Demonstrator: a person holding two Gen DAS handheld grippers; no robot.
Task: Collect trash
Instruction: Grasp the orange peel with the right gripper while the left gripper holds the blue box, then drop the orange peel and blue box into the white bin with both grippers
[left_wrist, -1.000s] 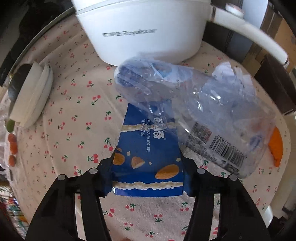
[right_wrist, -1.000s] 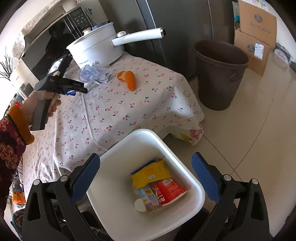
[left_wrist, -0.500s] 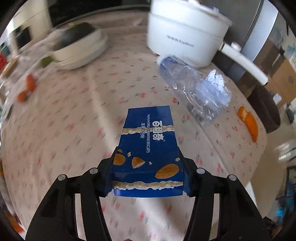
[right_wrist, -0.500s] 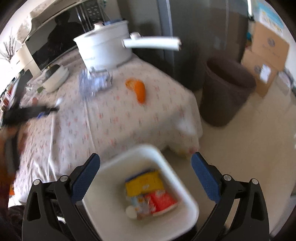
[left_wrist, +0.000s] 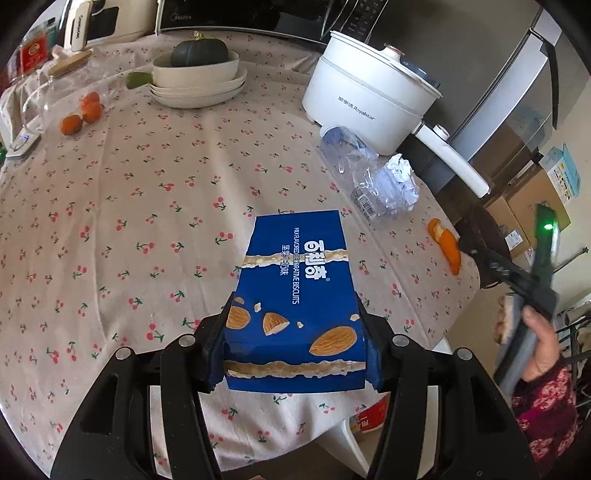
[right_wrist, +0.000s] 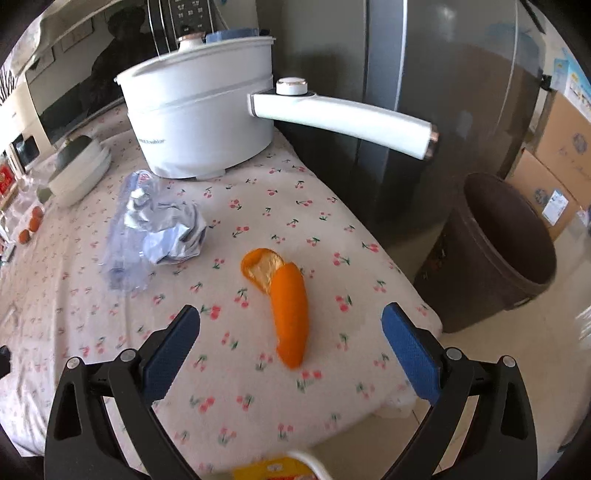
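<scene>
- Left wrist view: left gripper (left_wrist: 295, 343) clamped on a blue biscuit box (left_wrist: 295, 295), both pads pressing its sides, box lifted clear of the cherry-print tablecloth (left_wrist: 129, 206).
- Crushed plastic bottle (left_wrist: 354, 170) and crumpled paper (left_wrist: 400, 175) lie together beside the white electric pot (left_wrist: 365, 107).
- Right wrist view: right gripper (right_wrist: 291, 339) spread wide, nothing between its pads, above the orange peel (right_wrist: 288, 310) near the table edge.
- Brown bin (right_wrist: 495, 254) stands on the floor beyond the table.
</scene>
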